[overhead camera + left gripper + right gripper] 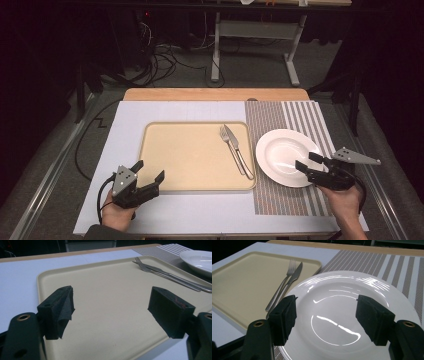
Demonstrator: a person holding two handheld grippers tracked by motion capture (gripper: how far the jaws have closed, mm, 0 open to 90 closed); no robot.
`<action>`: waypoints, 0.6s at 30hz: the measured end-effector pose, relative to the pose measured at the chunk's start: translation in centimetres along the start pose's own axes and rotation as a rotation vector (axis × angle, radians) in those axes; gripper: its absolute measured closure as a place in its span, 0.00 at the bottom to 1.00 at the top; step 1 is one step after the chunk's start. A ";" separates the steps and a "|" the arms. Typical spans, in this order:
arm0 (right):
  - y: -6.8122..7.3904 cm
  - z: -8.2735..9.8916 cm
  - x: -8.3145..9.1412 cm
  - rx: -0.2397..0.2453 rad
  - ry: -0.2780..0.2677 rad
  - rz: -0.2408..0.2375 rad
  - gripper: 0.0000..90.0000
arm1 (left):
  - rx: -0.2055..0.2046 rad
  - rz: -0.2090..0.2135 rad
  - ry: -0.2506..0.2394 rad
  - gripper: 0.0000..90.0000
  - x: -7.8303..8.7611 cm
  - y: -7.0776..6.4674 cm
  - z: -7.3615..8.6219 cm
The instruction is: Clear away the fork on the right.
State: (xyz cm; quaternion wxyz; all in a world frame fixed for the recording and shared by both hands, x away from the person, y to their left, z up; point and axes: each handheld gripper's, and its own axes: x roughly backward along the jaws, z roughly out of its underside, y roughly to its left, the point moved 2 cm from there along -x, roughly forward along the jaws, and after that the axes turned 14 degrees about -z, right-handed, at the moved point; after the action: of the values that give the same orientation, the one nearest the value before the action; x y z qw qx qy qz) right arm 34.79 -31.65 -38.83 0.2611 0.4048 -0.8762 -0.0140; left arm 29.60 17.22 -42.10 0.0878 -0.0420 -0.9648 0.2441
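Two wide-open hand-held grippers, left (150, 173) over beige tray (175, 165), right (306, 164) over white plate (280, 150), fork (226, 137) and knife (238, 147) between.

From my left gripper view the plate (200, 261) is chopped off by the right edge, past the tray (105, 315). My right gripper view hides the plate's near rim behind both jaws. Can't read the dark floor clutter (165, 57) beyond the tray.
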 end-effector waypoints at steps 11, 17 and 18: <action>-0.1 1.3 0.9 -0.024 -0.041 0.001 0.36 | 0.007 -0.001 -0.004 0.24 0.0 0.0 -0.1; -0.4 1.9 1.2 -0.041 -0.053 0.008 0.35 | 0.010 -0.008 -0.005 0.24 0.0 0.2 -0.2; -0.4 2.1 1.1 -0.045 -0.056 0.008 0.35 | 0.012 -0.009 -0.008 0.24 0.0 0.3 -0.2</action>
State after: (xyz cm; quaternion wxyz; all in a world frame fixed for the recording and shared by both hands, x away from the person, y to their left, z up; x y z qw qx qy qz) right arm 33.50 -33.13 -40.19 0.2456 0.3950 -0.8842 -0.0440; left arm 29.69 17.55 -42.06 0.0854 -0.0361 -0.9638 0.2498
